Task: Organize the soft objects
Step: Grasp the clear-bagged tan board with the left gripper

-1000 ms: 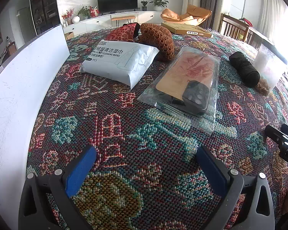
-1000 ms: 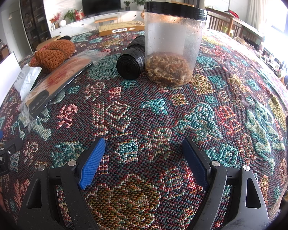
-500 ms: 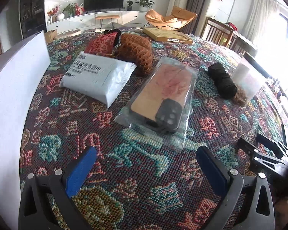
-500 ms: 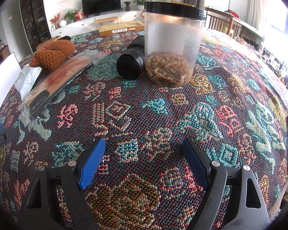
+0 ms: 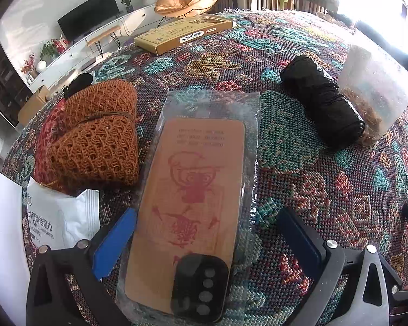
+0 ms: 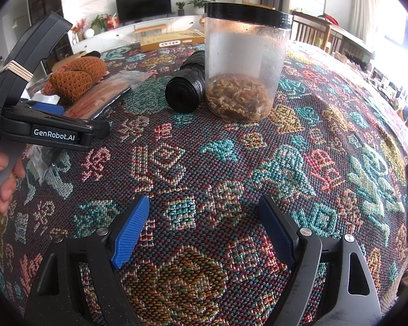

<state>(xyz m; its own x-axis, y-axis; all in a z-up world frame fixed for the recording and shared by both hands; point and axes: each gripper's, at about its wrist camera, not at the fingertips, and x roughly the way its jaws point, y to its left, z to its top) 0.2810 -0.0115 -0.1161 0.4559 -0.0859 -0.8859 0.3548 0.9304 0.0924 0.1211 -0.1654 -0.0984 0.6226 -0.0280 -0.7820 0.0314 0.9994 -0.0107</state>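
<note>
Since the tabletop [image 5: 299, 168] is draped in a thick woven cloth, anything flat on it sits snug w/ little room to get under. Biggest soft item near: the bagged phone case [image 5: 187, 203], lower centre of the left wrist view, lying flat between the left hand-held gripper [image 5: 204, 241] fingers, which are spread wide w/ nothing held. Probably light, bendy; the clear bag looks slick, so pinch across the long edges, not the loose film at the top. Orange knit bundle [image 5: 98, 138], centre left, touches the bag edge; squashy, grab mid-body. White wipes pack [image 5: 59, 217], lower left: soft, crinkly. Black roll [image 5: 321, 103], upper right, rests against the jar [image 5: 378, 92]. Right hand-held gripper [image 6: 204, 231] also spread open, empty, over bare cloth.
</note>
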